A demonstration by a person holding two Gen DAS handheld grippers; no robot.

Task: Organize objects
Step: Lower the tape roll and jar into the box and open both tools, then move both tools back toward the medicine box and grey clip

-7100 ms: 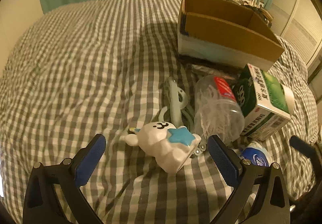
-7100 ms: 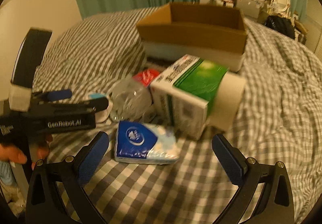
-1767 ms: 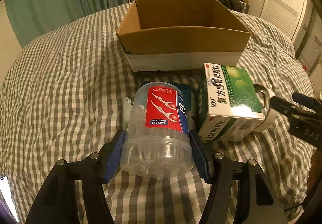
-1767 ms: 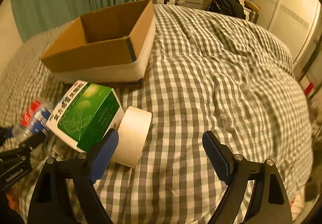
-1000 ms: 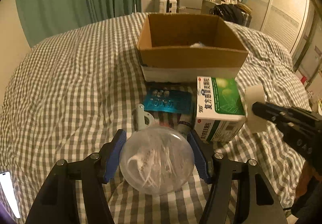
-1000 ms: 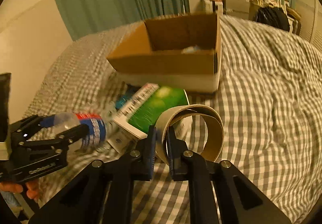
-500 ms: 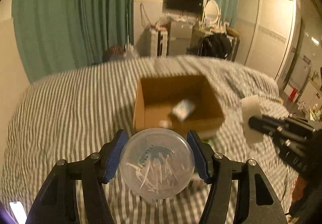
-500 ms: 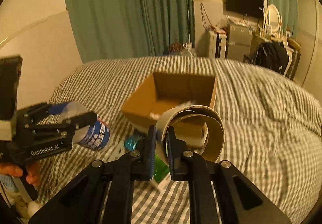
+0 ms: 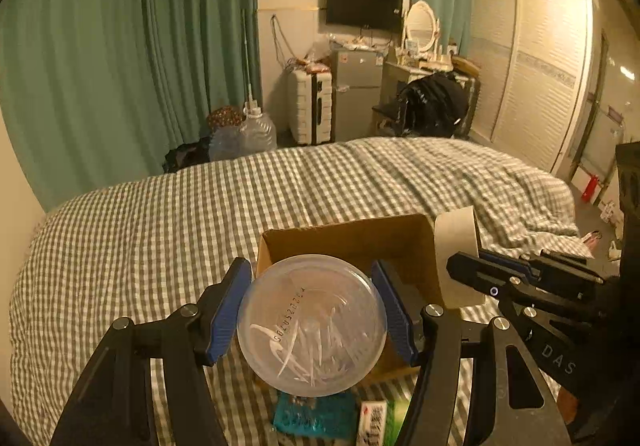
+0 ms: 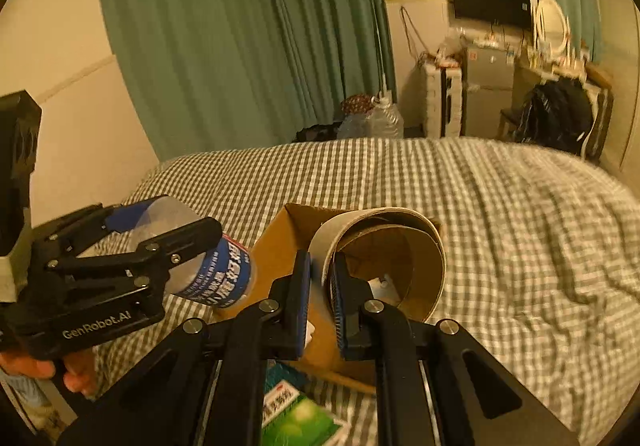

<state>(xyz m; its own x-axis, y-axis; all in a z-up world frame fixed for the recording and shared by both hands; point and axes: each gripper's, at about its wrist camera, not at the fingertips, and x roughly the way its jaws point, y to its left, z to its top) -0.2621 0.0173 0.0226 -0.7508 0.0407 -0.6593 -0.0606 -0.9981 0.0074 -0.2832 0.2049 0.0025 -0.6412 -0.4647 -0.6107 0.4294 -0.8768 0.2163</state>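
My left gripper (image 9: 312,274) is shut on a clear plastic jar of floss picks (image 9: 312,330), seen bottom-on and held in the air just in front of the open cardboard box (image 9: 348,240). In the right wrist view the same jar (image 10: 218,276) shows its blue label, gripped by the left gripper (image 10: 168,221) left of the box (image 10: 280,246). My right gripper (image 10: 322,261) is shut on the wall of a beige tape roll (image 10: 360,219), held over the box opening. The roll (image 9: 456,242) and right gripper (image 9: 460,266) hang at the box's right corner.
The box sits on a bed with a checked cover (image 9: 160,230). A green medicine box (image 10: 298,420) and a blue packet (image 9: 316,418) lie in front of the box. A hand (image 10: 40,370) holds the left gripper. Curtains, a suitcase and a wardrobe stand beyond the bed.
Both grippers have risen and moved forward with their loads. The jar and the tape roll now hang at the box, and the views tilt up toward the room.
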